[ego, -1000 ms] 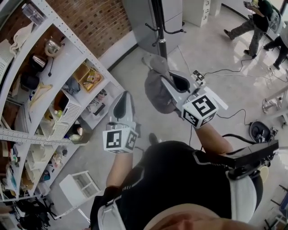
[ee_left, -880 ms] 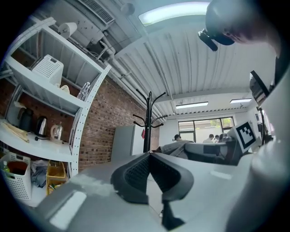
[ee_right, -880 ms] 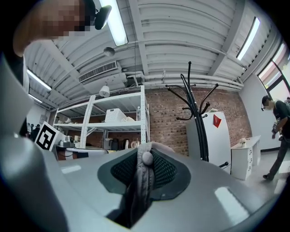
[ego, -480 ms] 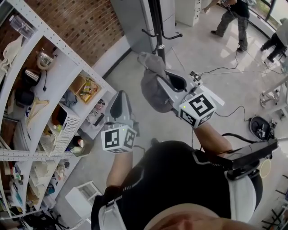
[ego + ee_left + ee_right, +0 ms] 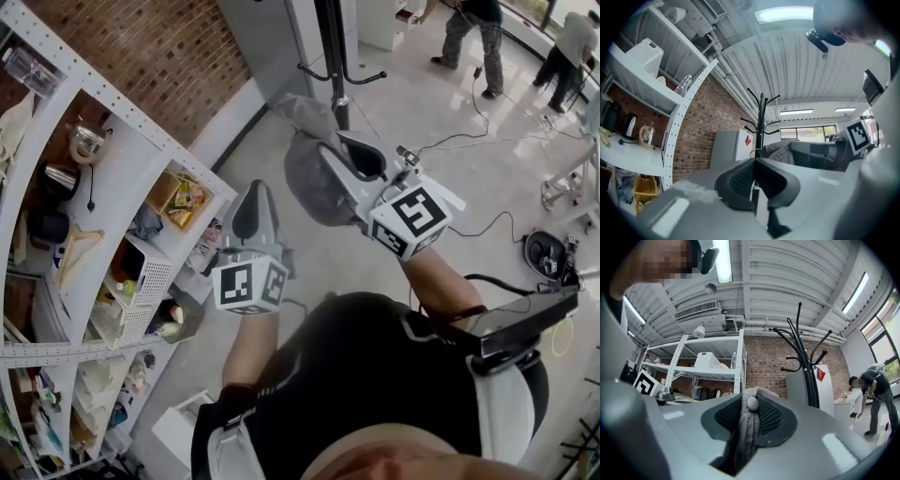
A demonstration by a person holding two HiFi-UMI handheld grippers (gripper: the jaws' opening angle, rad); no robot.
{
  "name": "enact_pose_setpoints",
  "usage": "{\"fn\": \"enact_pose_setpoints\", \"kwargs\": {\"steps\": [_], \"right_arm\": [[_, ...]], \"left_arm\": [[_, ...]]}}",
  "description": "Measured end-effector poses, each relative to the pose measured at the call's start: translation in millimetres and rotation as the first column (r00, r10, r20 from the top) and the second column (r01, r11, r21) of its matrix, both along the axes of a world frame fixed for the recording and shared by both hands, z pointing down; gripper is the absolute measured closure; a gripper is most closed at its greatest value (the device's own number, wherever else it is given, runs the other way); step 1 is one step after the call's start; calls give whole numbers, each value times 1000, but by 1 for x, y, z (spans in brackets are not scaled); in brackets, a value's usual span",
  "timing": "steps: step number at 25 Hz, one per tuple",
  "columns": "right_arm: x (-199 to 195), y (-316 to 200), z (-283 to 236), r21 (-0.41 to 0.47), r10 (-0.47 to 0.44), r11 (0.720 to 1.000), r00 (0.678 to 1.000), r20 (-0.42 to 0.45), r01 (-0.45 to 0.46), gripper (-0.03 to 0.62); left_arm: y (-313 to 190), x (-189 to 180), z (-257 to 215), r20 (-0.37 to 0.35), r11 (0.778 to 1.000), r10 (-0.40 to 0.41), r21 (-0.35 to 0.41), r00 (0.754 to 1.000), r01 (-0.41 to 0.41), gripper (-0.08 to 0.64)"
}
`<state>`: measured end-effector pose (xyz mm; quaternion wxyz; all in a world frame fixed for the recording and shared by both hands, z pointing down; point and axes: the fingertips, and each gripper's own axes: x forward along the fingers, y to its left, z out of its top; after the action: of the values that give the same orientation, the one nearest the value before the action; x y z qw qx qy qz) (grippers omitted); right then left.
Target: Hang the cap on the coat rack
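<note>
- The grey fabric cap is gripped between the 2 jaws of the right claw. The jaws are kept partly apart by the bunched cloth, and the cap's top button is seen right at the pads.
- The cap is carried in the air above the floor, hanging from the claw's far end, near the black metal coat rack but apart from it.
- The left claw is closed, its 2 jaws brought together with nothing between them.
- The left claw is held beside the right one, on the side of the white metal shelving unit against the brick wall.
</note>
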<state>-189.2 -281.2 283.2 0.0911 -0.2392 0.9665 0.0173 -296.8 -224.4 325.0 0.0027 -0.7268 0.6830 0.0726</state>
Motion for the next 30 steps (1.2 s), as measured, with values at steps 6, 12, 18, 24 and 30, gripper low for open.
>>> {"fn": "enact_pose_setpoints", "kwargs": {"steps": [6,12,18,24,30], "right_arm": [[-22,-13,-11,27,52,998,999,6,-53,508],[-35,-25,-27,61,69,996,998,12,-69,508],[-50,-43,-41,97,57,993,997,43,-61,508],[-66,-61,-58,142,42,988,996,77,-53,508],[-73,-81,-86,214,91,970,989,120,-115,508]], "left_arm": [[-15,-18,-10,28,999,54,3,998,-54,549],[-26,-30,-27,46,997,63,35,997,-64,549],[-47,-38,-33,65,997,66,35,996,-69,549],[-68,-48,-46,78,997,60,45,995,-63,549],[-86,-47,-69,98,993,82,76,992,-90,549]]}}
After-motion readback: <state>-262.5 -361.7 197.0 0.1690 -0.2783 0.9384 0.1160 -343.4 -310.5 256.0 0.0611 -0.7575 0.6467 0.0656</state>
